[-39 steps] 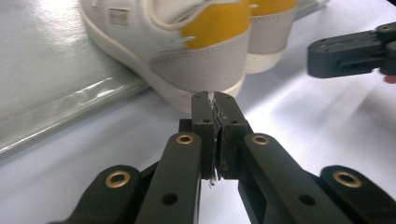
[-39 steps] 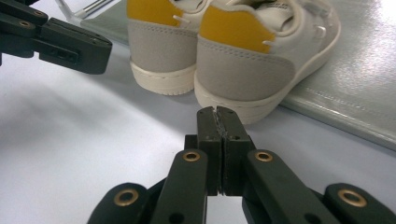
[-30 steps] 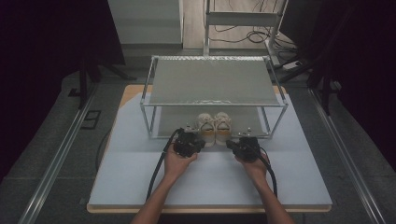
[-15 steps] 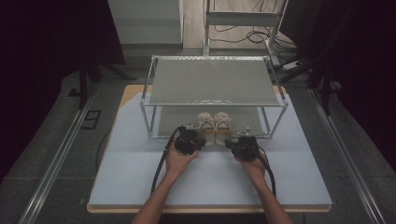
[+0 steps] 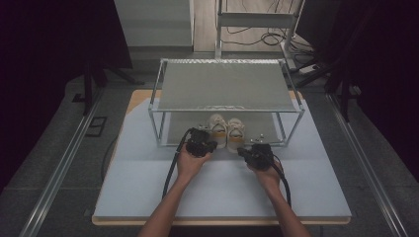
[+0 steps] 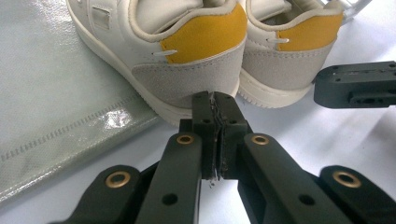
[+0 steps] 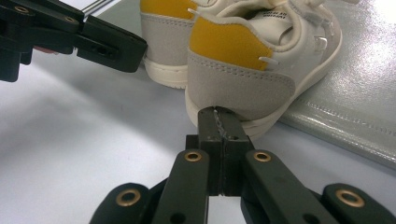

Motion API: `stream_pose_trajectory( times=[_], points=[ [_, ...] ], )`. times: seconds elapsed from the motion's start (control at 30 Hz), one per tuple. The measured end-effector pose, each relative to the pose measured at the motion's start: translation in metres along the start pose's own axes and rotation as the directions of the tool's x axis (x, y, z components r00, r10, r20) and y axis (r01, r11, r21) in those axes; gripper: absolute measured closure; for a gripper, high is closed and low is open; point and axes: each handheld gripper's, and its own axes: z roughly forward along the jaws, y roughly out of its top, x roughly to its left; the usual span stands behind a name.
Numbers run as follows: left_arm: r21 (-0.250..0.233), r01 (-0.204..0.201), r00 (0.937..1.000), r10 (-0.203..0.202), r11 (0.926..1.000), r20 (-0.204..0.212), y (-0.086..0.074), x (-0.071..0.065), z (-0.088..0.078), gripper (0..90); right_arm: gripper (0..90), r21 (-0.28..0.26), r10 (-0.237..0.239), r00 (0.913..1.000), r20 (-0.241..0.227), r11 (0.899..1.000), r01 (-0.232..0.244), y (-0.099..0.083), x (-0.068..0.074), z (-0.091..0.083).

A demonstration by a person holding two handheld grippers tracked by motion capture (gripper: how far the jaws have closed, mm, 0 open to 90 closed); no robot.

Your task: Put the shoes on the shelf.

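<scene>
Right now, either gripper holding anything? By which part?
Nothing is held. The left gripper and the right gripper are both shut on nothing, each with its tip at the heel of a shoe: left shoe, right shoe.

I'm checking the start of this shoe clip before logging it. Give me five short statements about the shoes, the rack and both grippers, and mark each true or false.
1. The two white sneakers stand side by side with their yellow heel patches toward the person. True.
2. The left gripper is wide open around a heel. False: its jaws are shut, tips right at the heel of the left sneaker, whether touching is unclear.
3. The right gripper is shut. True.
4. The sneakers sit on the top shelf of the metal rack. False: they sit under it, at the lower level.
5. The right sneaker lies tipped on its side. False: it stands upright on its sole.
</scene>
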Motion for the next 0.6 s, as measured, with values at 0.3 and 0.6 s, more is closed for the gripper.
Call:
stream_pose_trajectory(
  times=[0.3, 0.6],
  points=[
    [0.001, 0.003, 1.0, -0.003, 1.0, 0.006, 0.0, 0.001, 0.0, 87.3, 89.4, -0.009, -0.003, 0.9994, 0.033, 1.0, 0.003, 0.006, -0.003, 0.008],
    [0.001, 0.01, 0.9999, -0.01, 1.0, 0.01, 0.0, 0.001, 0.001, 87.0, 89.4, -0.005, 0.002, 0.9973, 0.074, 1.0, -0.002, 0.02, -0.009, 0.024]
  ],
)
